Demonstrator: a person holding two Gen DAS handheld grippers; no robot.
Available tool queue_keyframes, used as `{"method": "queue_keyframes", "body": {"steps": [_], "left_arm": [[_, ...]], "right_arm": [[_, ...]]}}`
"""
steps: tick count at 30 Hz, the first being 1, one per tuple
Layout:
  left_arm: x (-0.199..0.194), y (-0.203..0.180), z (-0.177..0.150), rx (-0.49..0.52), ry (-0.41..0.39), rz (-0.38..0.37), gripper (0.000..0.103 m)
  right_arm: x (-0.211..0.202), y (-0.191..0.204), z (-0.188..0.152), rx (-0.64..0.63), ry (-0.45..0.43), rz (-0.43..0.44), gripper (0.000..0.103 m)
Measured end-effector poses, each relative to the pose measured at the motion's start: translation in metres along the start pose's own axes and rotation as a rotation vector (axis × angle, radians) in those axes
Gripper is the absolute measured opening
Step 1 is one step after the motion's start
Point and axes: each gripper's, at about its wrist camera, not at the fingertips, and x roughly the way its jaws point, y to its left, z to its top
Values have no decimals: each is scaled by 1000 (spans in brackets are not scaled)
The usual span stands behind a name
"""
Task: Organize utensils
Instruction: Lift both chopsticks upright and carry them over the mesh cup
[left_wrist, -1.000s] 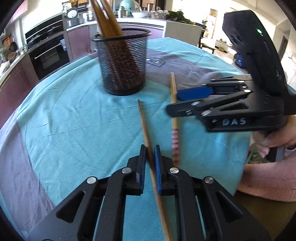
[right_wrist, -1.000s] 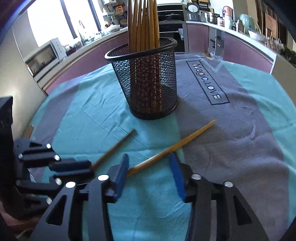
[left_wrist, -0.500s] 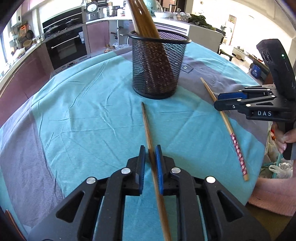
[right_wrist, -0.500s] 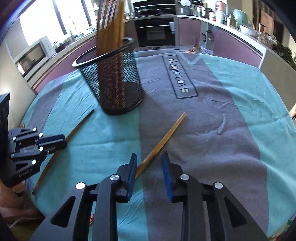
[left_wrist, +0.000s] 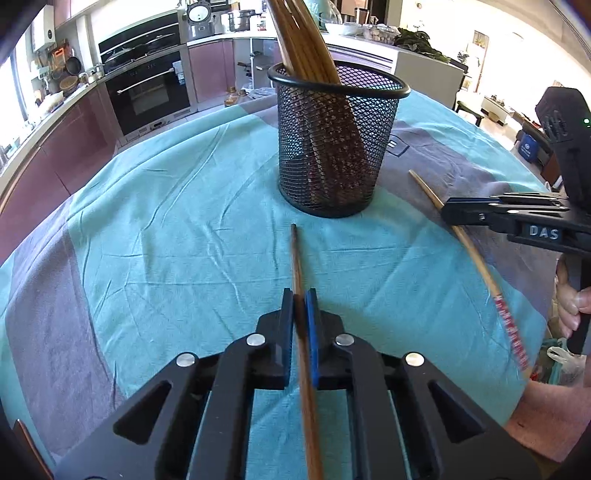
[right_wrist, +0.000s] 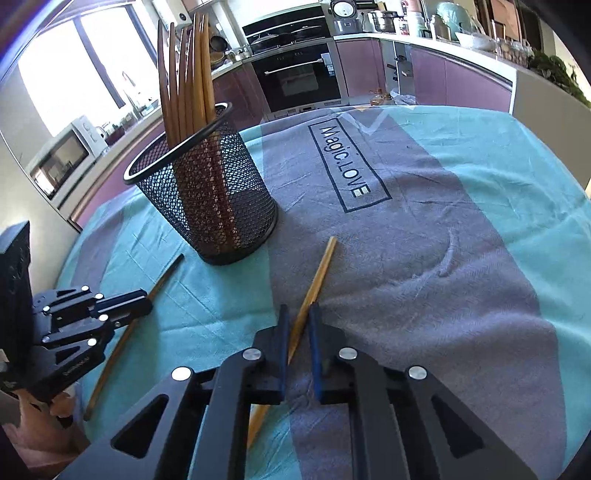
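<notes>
My left gripper (left_wrist: 299, 295) has its blue-padded jaws closed on a dark brown wooden chopstick (left_wrist: 296, 254); the pads press the shaft from both sides, the tip extends forward toward the basket, and the rear of the stick runs back between the black gripper arms. My right gripper (right_wrist: 296, 314) has just been closing, and its jaws now clamp a lighter tan wooden chopstick (right_wrist: 320, 266), which passes diagonally between the blue pads with its forward end lying on the grey band of the cloth. In the left wrist view the right gripper (left_wrist: 452, 208) appears at the right edge, side-on, pinching that tan chopstick (left_wrist: 476, 254) partway along; the stick's lower section carries a red patterned band and reaches toward the table edge. In the right wrist view the left gripper (right_wrist: 146, 301) appears at the left, holding the dark chopstick (right_wrist: 164, 275) with its tip pointing at the basket's base. Both sticks lie low over a teal and grey striped tablecloth (left_wrist: 184, 229) printed with a boxed "Magic.LOVE" label (right_wrist: 347, 162). Ahead of both grippers stands a black wire-mesh cylindrical basket (left_wrist: 332, 147), upright on the cloth, holding a bundle of brown wooden chopsticks (right_wrist: 186, 74) that lean against its rim. A hand (left_wrist: 570, 299) grips the right tool's handle. Behind the table runs a kitchen counter with a black built-in oven (right_wrist: 299, 74).
</notes>
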Motion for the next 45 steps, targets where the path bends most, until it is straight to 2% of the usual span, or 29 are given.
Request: {"method": "queue_keyframes", "body": {"steps": [4, 9, 14, 16, 20, 25, 30, 36, 45], "left_arm": [[-6, 5, -2, -39, -12, 0, 7], [-15, 18, -10, -71, -16, 1, 7], [-12, 25, -16, -99, 4, -6, 8], [-13, 28, -17, -104, 3, -1, 10], [-14, 29, -19, -107, 7, 0, 11], [-11, 24, -16, -110, 7, 17, 12], [-9, 18, -14, -120, 6, 43, 10], [-11, 21, -15, -153, 1, 47, 7], [-17, 19, -14, -164, -18, 38, 7]], "right_arm": [[-7, 7, -2, -36, -3, 36, 5], [-8, 36, -8, -165, 27, 92, 5], [9, 63, -10, -295, 71, 20, 6], [13, 69, -11, -327, 68, -21, 11], [13, 69, -14, -340, 77, -36, 20], [13, 69, -19, -359, 72, -38, 21], [14, 72, -19, -366, 70, -13, 5], [11, 70, -17, -349, 53, 20, 5], [-3, 79, -12, -355, 1, 116, 5]]}}
